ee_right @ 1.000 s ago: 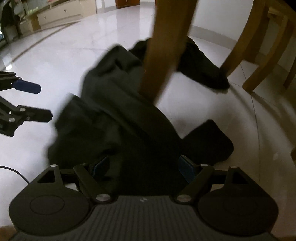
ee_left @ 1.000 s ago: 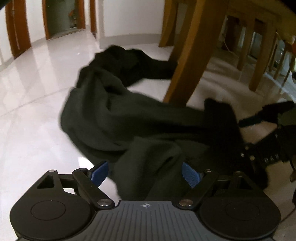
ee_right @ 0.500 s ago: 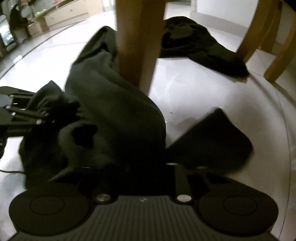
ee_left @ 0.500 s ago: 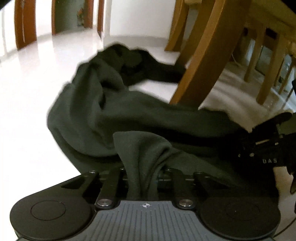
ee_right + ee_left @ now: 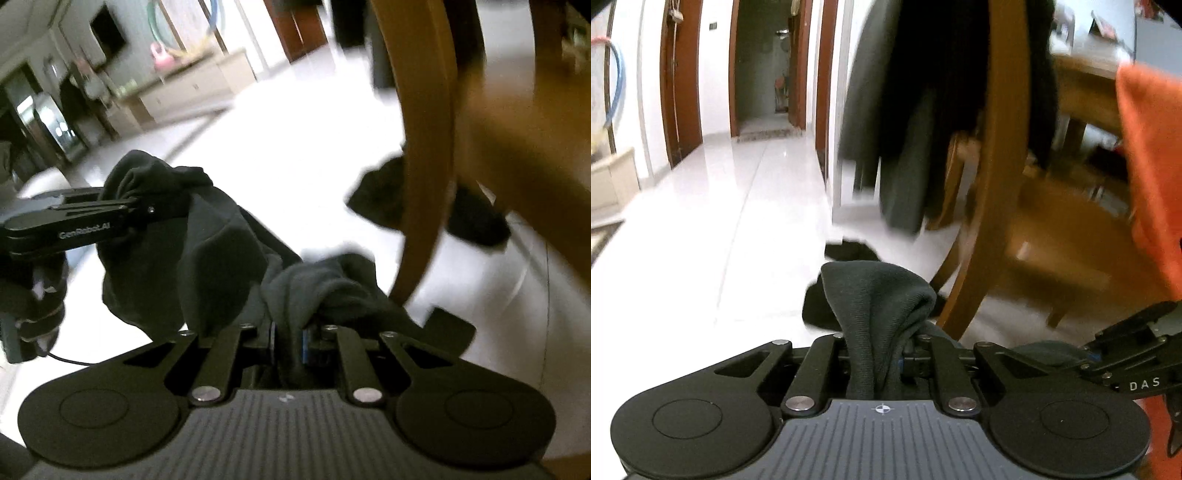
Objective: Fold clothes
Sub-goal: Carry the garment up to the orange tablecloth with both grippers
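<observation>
A dark green-black garment (image 5: 875, 295) is bunched between the fingers of my left gripper (image 5: 877, 360), which is shut on it; the cloth bulges up just past the fingers. My right gripper (image 5: 288, 332) is shut on another fold of the same garment (image 5: 314, 288). In the right wrist view the left gripper (image 5: 122, 206) sits to the left with the cloth draped from it. In the left wrist view the right gripper (image 5: 1130, 350) shows at the lower right edge. Part of the garment (image 5: 384, 192) still trails on the floor behind a wooden leg.
A curved wooden chair leg (image 5: 993, 184) stands close ahead, with more dark clothes (image 5: 905, 110) hanging beside it. An orange cloth (image 5: 1148, 184) hangs at the right. White glossy floor (image 5: 701, 221) stretches left toward a hallway. A low cabinet (image 5: 192, 88) stands far off.
Both grippers closed on the garment and have lifted it off the floor. The views have swung up from the floor to the chair, the hanging clothes and the hallway.
</observation>
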### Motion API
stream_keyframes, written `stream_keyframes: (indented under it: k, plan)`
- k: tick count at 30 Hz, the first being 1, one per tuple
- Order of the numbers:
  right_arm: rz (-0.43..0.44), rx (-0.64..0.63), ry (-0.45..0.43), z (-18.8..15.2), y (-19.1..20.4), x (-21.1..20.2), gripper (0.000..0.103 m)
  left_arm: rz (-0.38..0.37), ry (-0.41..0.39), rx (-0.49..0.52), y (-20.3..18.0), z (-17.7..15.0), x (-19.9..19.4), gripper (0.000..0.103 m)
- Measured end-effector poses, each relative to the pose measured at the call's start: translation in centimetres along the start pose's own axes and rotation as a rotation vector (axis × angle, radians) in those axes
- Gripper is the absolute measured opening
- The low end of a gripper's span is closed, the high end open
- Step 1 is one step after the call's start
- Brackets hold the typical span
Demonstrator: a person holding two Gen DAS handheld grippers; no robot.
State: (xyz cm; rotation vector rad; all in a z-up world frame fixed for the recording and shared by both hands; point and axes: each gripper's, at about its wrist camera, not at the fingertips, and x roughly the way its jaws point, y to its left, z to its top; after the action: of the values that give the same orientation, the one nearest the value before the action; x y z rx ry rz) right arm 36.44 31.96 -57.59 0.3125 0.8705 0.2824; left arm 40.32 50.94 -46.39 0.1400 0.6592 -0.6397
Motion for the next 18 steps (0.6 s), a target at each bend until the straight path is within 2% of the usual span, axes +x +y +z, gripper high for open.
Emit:
stream_keyframes:
  k: [4,9,13,18]
  plan:
    - [-0.020,0.059,-0.036,5.0,4.1,-11.0,0.014,-0.028,-0.007,0.011,-1.4,8.0,-8.9,0.015]
    - [-0.046,0.134,-0.082,11.2,9.1,-24.8,0.014,-0.107,-0.017,0.063,-4.7,16.9,-18.9,0.015]
    - [-0.108,0.207,-0.119,14.5,12.0,-36.9,0.014,-0.212,-0.040,0.129,-8.2,23.7,-26.1,0.015]
    - [-0.201,0.287,-0.211,16.8,15.3,-52.1,0.014,-0.380,-0.124,0.236,-13.3,31.7,-32.8,0.015]
